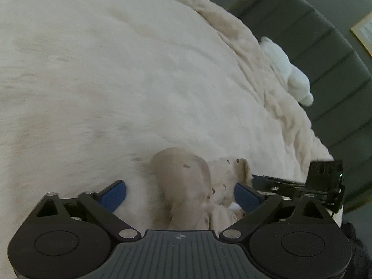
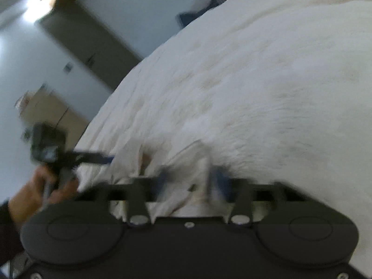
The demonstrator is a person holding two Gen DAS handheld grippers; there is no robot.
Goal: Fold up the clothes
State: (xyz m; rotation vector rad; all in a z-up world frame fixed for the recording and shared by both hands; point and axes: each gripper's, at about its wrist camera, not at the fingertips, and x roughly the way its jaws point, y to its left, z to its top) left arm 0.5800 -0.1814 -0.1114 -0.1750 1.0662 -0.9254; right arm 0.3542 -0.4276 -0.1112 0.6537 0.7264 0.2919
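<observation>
A small beige garment (image 1: 186,181) with tiny dark prints lies crumpled on the cream bed cover (image 1: 116,81). My left gripper (image 1: 180,196) straddles it, open, with the blue pads (image 1: 114,196) wide apart; the right-hand pad touches the cloth and the other stands clear. In the left wrist view, my right gripper (image 1: 254,177) reaches in from the right to the garment's edge. The right wrist view is blurred: my right gripper (image 2: 190,181) has a bunch of the garment (image 2: 139,148) between its pads. A hand (image 2: 46,186) holds my left gripper (image 2: 107,158) at the cloth's left side.
The bed cover (image 2: 255,81) fills most of both views. A rumpled cream blanket (image 1: 267,81) runs along the far side, with a white plush toy (image 1: 288,69) against the grey-green padded headboard (image 1: 325,46). Past the bed's left edge stand a wall, a door and a low cabinet (image 2: 51,109).
</observation>
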